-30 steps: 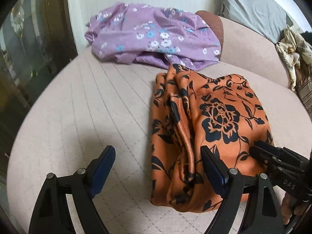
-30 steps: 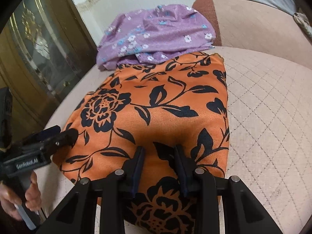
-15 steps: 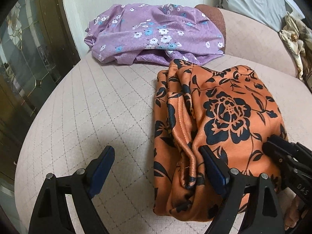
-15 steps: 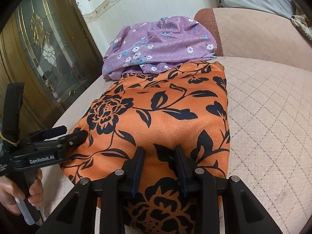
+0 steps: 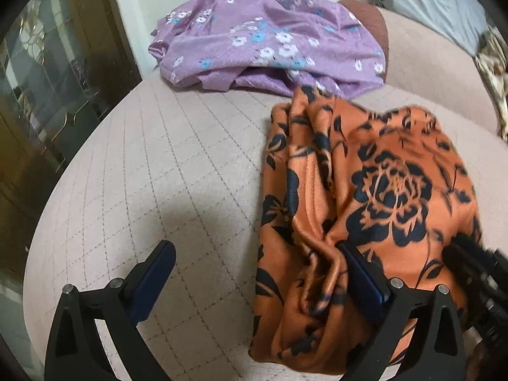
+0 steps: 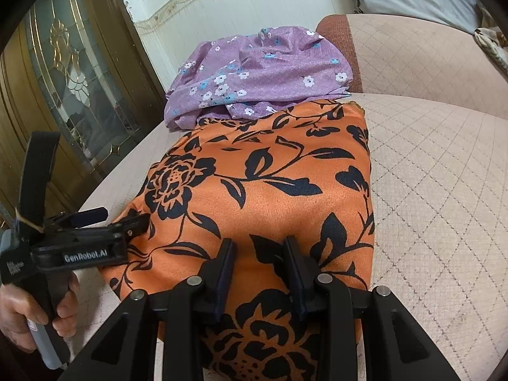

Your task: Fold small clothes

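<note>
Both tools angled down – left wide, right narrow

Left tool (image 5: 257,273) jaws have just been opening, now spread wide, its right finger (image 5: 362,279) touching the orange cloth (image 5: 381,190), nothing pinched between; a hand (image 6: 35,314) grips its handle. Right tool (image 6: 258,273) jaws partly closed – a hump of the cloth sits between the pads, grip itself not clear.

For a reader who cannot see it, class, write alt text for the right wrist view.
The right gripper pinches the near edge of a folded orange cloth with black flowers, lying on a quilted beige cushion. At left, a hand holds the left gripper open at the cloth's side; a purple floral cloth lies behind.
</note>
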The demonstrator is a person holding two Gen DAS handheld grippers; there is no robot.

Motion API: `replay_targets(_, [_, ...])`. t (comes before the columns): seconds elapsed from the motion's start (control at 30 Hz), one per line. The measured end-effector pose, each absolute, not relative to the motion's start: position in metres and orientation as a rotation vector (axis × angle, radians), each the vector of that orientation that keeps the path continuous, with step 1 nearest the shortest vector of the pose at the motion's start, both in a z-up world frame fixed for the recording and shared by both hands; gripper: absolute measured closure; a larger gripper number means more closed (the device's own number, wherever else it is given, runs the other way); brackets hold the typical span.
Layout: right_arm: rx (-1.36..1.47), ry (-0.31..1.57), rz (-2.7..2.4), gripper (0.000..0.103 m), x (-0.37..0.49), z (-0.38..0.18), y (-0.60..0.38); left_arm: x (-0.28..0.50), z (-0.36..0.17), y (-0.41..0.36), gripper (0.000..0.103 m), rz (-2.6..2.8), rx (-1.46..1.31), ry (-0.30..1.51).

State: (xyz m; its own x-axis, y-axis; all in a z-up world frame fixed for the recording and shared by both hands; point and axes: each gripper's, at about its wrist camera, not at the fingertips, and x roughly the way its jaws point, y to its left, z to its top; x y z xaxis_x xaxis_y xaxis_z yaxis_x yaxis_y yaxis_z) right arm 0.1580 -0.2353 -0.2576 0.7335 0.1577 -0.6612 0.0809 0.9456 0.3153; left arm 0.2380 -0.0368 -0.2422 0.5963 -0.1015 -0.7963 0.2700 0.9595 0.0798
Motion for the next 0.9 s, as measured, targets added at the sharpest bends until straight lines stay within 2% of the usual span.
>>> replay_targets(0.23, [0.46,0.774,0.104,0.067,0.157,-0.238,-0.251,0.249,-0.196,-0.013,0.003,-0.234,-0.04,0.779])
replay_targets(0.43, [0.556,0.707,0.028,0.067,0.188,-0.206,-0.294,0.256,-0.208,-0.044,0.003,-0.224,0.069,0.8])
replay_targets(0.57, [0.624,0.773,-0.011,0.067,0.239,-0.221,-0.316,0.26,-0.23,-0.065,0.002,-0.184,0.235,0.859])
replay_targets(0.7, [0.791,0.917,-0.04,0.067,0.281,-0.271,-0.335,0.265,-0.241,-0.064,0.001,-0.187,0.224,0.891])
replay_targets(0.9, [0.684,0.953,-0.057,0.067,0.286,-0.255,-0.325,0.266,-0.24,-0.06,0.001,-0.199,0.193,0.906])
